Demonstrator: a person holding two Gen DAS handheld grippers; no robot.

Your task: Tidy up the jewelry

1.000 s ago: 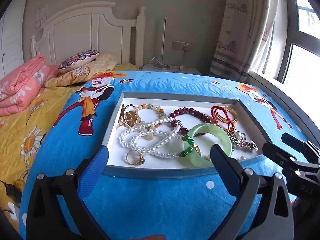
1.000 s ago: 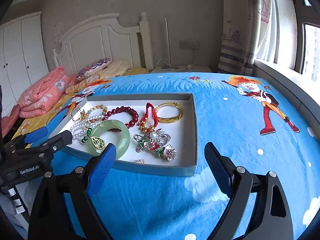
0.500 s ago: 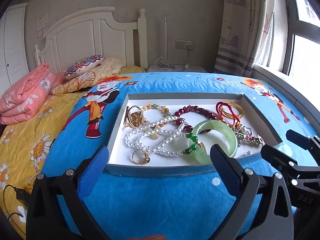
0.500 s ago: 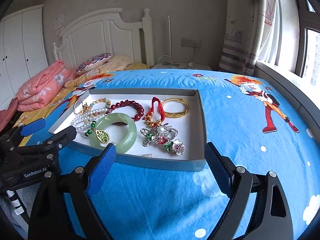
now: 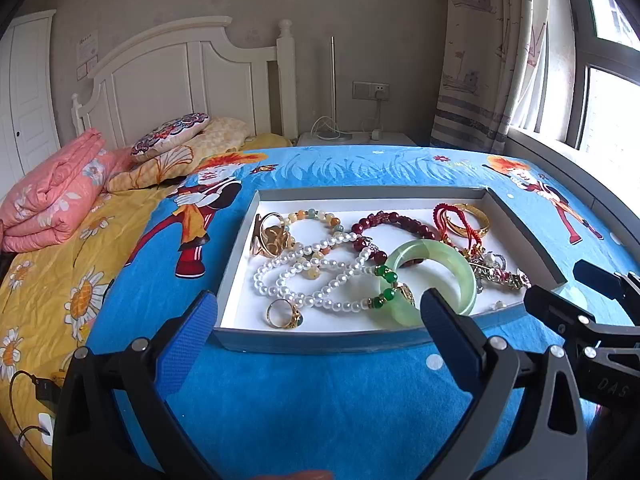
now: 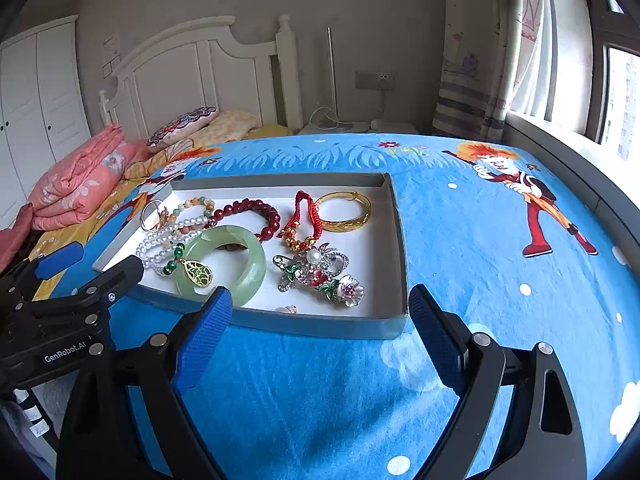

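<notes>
A grey tray [image 5: 320,342] [image 6: 320,326] with a white floor lies on the blue bedspread. In it lie a pearl necklace [image 5: 316,276], a jade bangle [image 5: 448,256] [image 6: 252,256], a dark red bead bracelet [image 5: 400,222] [image 6: 256,210], a gold bangle [image 6: 346,212] [image 5: 476,220], a red cord piece [image 6: 306,216], a gold ring [image 5: 282,314] and flower brooches [image 6: 324,274]. My left gripper [image 5: 318,316] is open, just short of the tray's near wall. My right gripper [image 6: 320,314] is open, at the tray's near right wall. Both are empty.
The blue cartoon bedspread [image 6: 480,240] covers the bed. Folded pink quilt [image 5: 52,200] and pillows [image 5: 172,140] lie at the far left by the white headboard [image 5: 180,68]. A window and curtain [image 5: 480,60] stand at the right.
Both grippers have drawn a little closer to the tray and tilted, so the tray sits lower and larger in both views. The jewelry has not moved.
</notes>
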